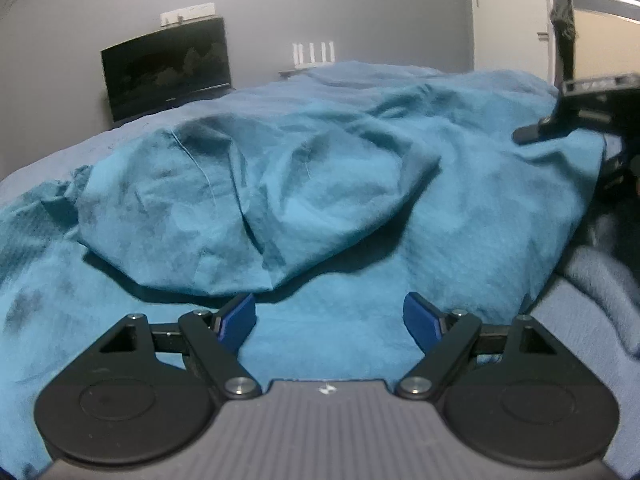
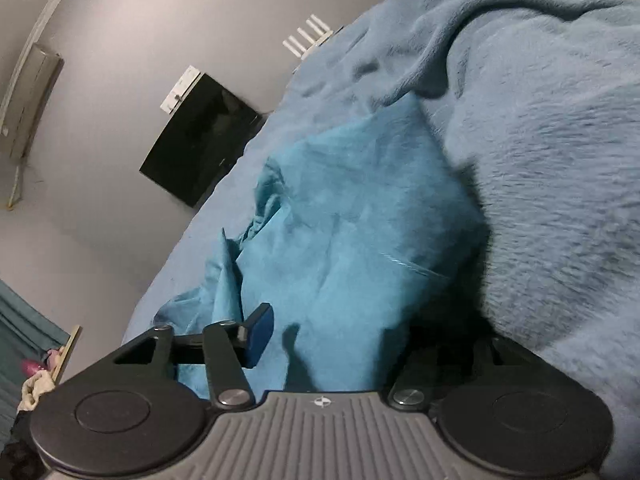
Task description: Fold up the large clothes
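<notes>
A teal garment [image 1: 304,184] lay spread over a bed, thin and matte, heavily creased, with one rounded fold bulging up at the centre of the left wrist view and casting a dark shadow along its lower edge. Under it ran a paler blue sheet [image 1: 580,320], and at 3 o'clock a fleecy grey-blue blanket [image 1: 600,276] bunched up beside the cloth.

The left gripper [image 1: 330,320] sat low at 6 o'clock with its jaws standing wide apart, blue pads [image 1: 240,316] clear of the fabric and nothing between them. The right gripper [image 1: 560,120] showed at 2 o'clock in that view, a black blurred finger reaching over the garment's far right edge.

The right wrist view was rolled sideways. Its left pad [image 2: 260,334] hovered at 7 o'clock above the teal cloth [image 2: 352,240]; the other finger was hidden where the garment and the thick, napped blanket [image 2: 560,160] crowded in at 4 o'clock, so whether that gripper was pinching cloth could not be told.

Beyond the bed, at 11 o'clock, a dark monitor [image 1: 168,68] leaned against the grey wall, with a white router [image 1: 314,54] at 12 o'clock. Only the right view showed a wall-mounted unit [image 2: 32,100] at 10 o'clock and clutter [image 2: 36,380] at 8 o'clock.
</notes>
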`<state>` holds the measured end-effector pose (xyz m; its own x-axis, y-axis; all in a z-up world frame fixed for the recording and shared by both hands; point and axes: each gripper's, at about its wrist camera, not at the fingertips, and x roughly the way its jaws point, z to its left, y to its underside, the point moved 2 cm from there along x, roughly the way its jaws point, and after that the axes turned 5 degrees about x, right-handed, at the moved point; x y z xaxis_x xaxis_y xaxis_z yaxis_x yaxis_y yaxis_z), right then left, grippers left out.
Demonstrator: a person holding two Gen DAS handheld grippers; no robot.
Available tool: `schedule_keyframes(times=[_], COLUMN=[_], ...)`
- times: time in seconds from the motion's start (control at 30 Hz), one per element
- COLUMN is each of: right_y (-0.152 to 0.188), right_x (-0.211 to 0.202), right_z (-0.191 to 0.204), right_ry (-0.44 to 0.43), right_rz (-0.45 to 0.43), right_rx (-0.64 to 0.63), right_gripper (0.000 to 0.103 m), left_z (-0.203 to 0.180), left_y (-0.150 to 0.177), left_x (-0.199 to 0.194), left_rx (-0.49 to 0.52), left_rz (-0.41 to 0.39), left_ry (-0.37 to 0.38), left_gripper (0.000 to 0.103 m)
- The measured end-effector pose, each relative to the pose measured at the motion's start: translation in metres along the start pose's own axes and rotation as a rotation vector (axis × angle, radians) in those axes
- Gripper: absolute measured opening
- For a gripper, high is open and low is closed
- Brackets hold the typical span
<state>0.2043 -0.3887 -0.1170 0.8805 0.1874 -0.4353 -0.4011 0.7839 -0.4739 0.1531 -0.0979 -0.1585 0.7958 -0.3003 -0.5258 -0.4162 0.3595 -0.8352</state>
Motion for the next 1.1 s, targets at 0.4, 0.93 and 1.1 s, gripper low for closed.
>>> schedule_keyframes(times=[0.4,0.93,1.1], right_y=[-0.008,-0.008,0.028], right_x=[0.023,-0.006,-0.020], right_z=[-0.010,0.040,0.129], right_ry=[-0.087,-0.075,-0.172], right_rz=[0.022,-0.119,-0.119], right_rx=[0.058,-0.153,-0.491], right_gripper=[0.046,0.017,0.014], left_z=[-0.001,-0.015,-0.004], left_y=[-0.044,-0.011,-0.012], left_x=[0.030,0.050,0.047], left_rx=[0.034,0.130,0.082], left_rz=[0.002,-0.019,-0.018], left_ry=[-0.291,-0.304,-0.264], left_gripper=[0.082,0.077,0.077])
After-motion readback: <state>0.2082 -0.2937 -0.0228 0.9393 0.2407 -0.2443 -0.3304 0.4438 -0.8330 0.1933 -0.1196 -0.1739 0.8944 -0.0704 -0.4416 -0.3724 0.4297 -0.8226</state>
